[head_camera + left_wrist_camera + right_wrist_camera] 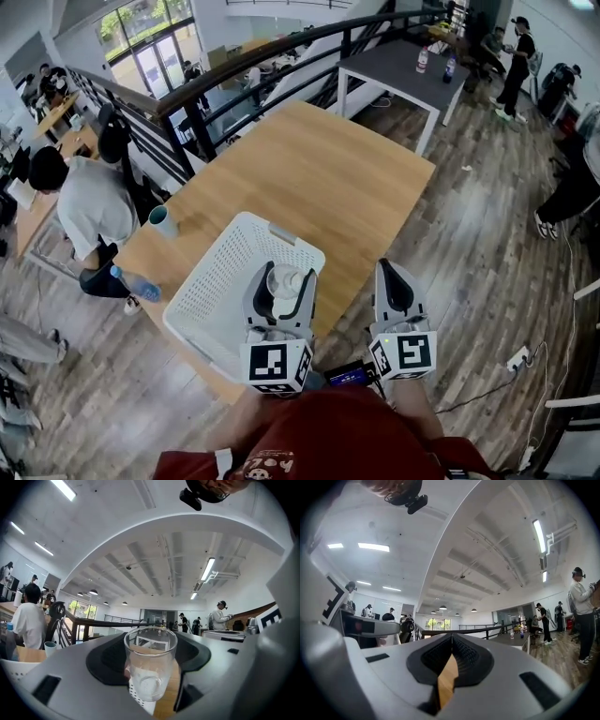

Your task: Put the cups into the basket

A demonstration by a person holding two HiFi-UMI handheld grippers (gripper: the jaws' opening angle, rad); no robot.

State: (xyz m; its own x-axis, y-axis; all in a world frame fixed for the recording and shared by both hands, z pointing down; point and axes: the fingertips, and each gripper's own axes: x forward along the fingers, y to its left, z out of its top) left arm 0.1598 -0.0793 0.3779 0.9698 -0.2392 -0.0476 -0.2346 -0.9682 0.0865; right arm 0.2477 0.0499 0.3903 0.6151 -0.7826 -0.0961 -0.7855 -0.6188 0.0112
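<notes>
A clear glass cup [281, 281] stands upright between the jaws of my left gripper [284, 270], which is shut on it over the near end of the white mesh basket [225, 246]. In the left gripper view the glass [150, 667] fills the gap of the left gripper [150, 641], with basket mesh below it. A teal cup [162, 220] stands on the wooden table [309, 178] left of the basket, also seen as the teal cup [49, 648]. My right gripper [387, 267] hangs shut and empty at the table's near edge, right of the basket; its tips meet in the right gripper view [452, 637].
The basket sits at the table's near left corner. A black railing [234, 80] runs behind the table's left side. A seated person [89, 202] is beyond the left edge, with a blue bottle [139, 284] nearby. A grey table [398, 70] stands further back.
</notes>
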